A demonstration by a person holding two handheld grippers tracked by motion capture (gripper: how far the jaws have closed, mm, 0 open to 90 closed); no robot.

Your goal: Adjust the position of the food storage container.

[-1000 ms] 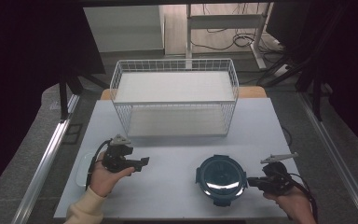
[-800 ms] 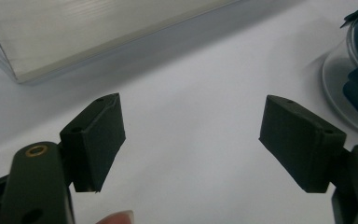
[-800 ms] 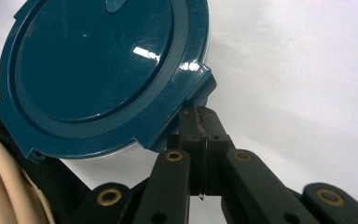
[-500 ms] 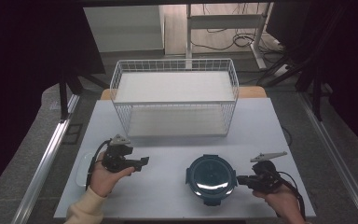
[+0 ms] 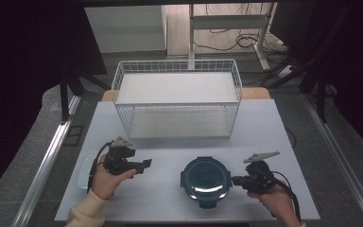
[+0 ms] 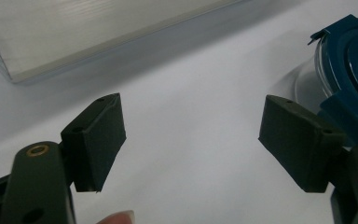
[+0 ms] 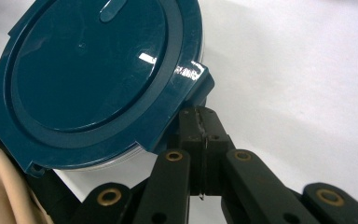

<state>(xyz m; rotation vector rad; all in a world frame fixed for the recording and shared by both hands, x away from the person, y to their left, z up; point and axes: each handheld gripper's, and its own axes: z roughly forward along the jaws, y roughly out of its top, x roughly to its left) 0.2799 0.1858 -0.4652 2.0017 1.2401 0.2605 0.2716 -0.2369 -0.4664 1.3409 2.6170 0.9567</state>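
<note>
Two tongs (image 5: 146, 163) (image 5: 235, 179), one container (image 5: 206, 181), one basket (image 5: 177, 106)

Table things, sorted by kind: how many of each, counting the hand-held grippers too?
Wire baskets: 1, white
Round containers with a dark blue lid: 1
Clear plastic trays: 1, under the left forearm
Hand-held grippers: 2, the left gripper and the right gripper
Total: 5
</note>
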